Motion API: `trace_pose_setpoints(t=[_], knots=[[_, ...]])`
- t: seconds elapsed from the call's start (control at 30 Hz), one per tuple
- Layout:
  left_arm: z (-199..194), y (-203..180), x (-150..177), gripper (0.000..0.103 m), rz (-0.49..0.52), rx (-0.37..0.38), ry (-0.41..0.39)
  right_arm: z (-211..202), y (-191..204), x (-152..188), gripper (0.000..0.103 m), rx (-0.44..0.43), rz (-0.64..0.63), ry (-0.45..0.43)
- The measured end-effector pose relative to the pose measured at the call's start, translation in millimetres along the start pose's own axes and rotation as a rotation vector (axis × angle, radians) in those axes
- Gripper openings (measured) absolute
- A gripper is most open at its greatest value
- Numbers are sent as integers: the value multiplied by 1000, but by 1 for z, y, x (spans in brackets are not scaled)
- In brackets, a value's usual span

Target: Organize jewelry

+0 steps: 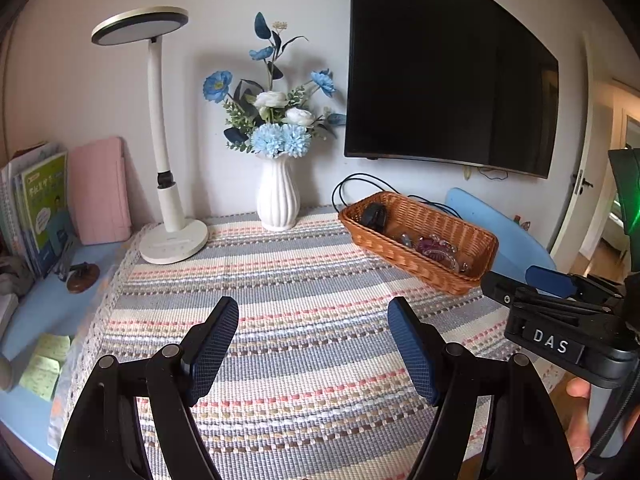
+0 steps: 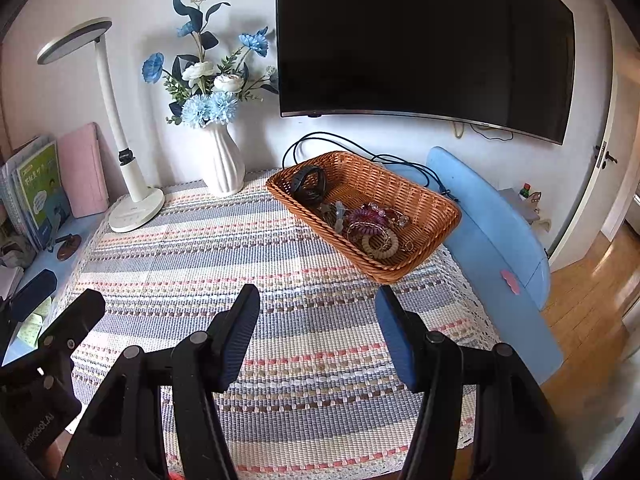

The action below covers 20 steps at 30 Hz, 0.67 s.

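A brown wicker basket (image 2: 424,200) stands on the striped cloth at the far right, also seen in the left wrist view as the basket (image 1: 440,220). Inside lie a black band (image 2: 308,184), a purple coil bracelet (image 2: 366,220), a beige coil ring (image 2: 380,244) and thin chains. My left gripper (image 1: 314,312) hovers open over the cloth, nothing between its fingers. My right gripper (image 2: 318,300) is open too, short of the basket's near corner. The right gripper (image 1: 532,280) shows from the side in the left view, the left gripper (image 2: 60,292) at the right view's left edge.
A white desk lamp (image 1: 172,216) and a white vase of blue flowers (image 1: 278,196) stand at the back of the striped cloth (image 1: 280,280). Books (image 1: 36,204) and a pink case (image 1: 100,192) lean at left. A dark screen (image 1: 448,64) hangs above. Cables (image 2: 360,152) run behind the basket.
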<state>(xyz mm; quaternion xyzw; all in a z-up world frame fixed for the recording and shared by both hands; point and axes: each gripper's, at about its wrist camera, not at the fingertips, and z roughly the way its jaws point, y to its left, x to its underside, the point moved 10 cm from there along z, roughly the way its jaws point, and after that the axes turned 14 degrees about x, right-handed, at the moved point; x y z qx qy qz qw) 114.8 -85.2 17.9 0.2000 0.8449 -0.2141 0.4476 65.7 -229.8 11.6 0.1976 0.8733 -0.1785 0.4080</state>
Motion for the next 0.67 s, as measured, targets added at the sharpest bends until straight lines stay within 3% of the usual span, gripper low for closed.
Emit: trace_pose_setpoints(t=[0.43, 0.67], knots=[[5, 4, 3, 78, 0, -8, 12, 1, -1, 0, 62, 3, 6, 3], [-1, 3, -1, 78, 32, -41, -21, 2, -2, 1, 62, 2, 7, 2]])
